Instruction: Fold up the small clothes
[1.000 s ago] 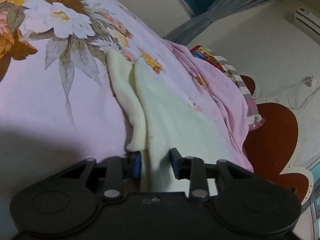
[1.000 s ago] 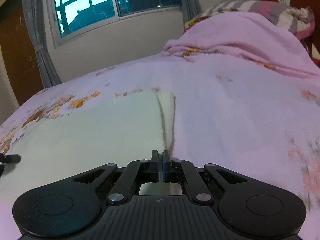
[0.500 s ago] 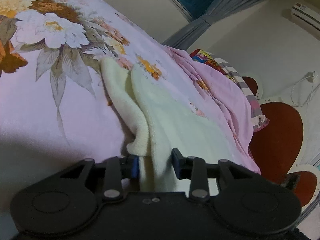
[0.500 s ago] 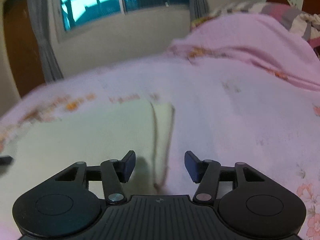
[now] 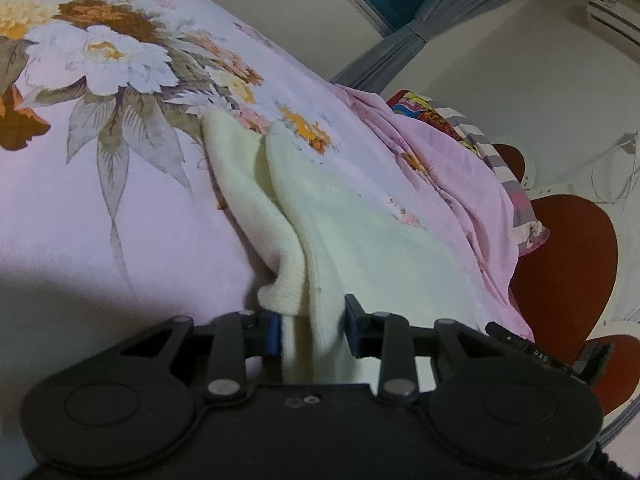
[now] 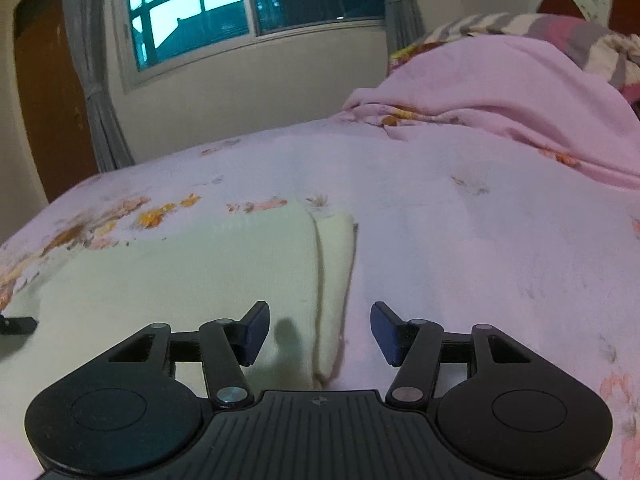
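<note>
A cream knitted garment lies flat on the pink floral bedsheet, with a sleeve folded along its left edge. My left gripper is open, its jaws standing either side of the garment's near edge and the sleeve cuff. In the right wrist view the same garment lies at the left, its folded sleeve running toward me. My right gripper is open wide, the sleeve edge between its fingers and not held.
A bunched pink blanket and striped pillows lie at the head of the bed. A red and white headboard stands beyond. A window with grey curtains is behind the bed. The other gripper's tip shows at the left edge.
My right gripper has gone from shut on the garment's edge to wide open, and the edge now lies on the bed. My left gripper has opened a little wider.
</note>
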The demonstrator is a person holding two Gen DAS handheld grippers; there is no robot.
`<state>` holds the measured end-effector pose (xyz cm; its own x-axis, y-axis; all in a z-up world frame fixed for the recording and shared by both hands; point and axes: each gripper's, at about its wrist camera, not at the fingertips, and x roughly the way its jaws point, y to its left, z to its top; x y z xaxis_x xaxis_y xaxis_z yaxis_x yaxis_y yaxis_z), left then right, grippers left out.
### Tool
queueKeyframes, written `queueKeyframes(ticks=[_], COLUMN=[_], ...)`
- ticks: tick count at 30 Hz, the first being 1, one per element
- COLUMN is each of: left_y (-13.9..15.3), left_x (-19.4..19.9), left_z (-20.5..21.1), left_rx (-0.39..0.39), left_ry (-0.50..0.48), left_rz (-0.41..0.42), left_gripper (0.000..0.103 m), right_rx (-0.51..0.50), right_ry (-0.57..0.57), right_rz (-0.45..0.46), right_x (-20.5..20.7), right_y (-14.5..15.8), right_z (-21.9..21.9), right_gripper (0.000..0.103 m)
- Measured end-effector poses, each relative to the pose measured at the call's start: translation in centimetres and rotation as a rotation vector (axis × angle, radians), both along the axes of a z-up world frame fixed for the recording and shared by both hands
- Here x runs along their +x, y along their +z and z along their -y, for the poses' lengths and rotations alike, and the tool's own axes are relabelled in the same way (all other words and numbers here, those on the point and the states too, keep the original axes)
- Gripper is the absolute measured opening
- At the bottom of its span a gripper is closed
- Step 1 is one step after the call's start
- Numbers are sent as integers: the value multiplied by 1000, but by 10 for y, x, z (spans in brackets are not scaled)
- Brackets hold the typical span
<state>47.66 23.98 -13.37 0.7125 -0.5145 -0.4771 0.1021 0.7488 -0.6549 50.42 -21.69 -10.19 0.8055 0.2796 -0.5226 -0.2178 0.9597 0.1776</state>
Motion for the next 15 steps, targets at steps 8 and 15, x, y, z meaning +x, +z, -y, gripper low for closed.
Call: queueKeyframes(ticks=[8,15], left_y=[1,17], left_x=[1,3], left_z=[0,18], left_rx=[6,115], left_ry=[4,25], left_rz=[-12,-36], left_gripper=[30,12], right_rx=[10,-11], right_ry=[-53,-103], right_rz=[-14,-17], right_x=[-7,-27], right_y=[2,0], right_z=[11,45], right_gripper=[57,57])
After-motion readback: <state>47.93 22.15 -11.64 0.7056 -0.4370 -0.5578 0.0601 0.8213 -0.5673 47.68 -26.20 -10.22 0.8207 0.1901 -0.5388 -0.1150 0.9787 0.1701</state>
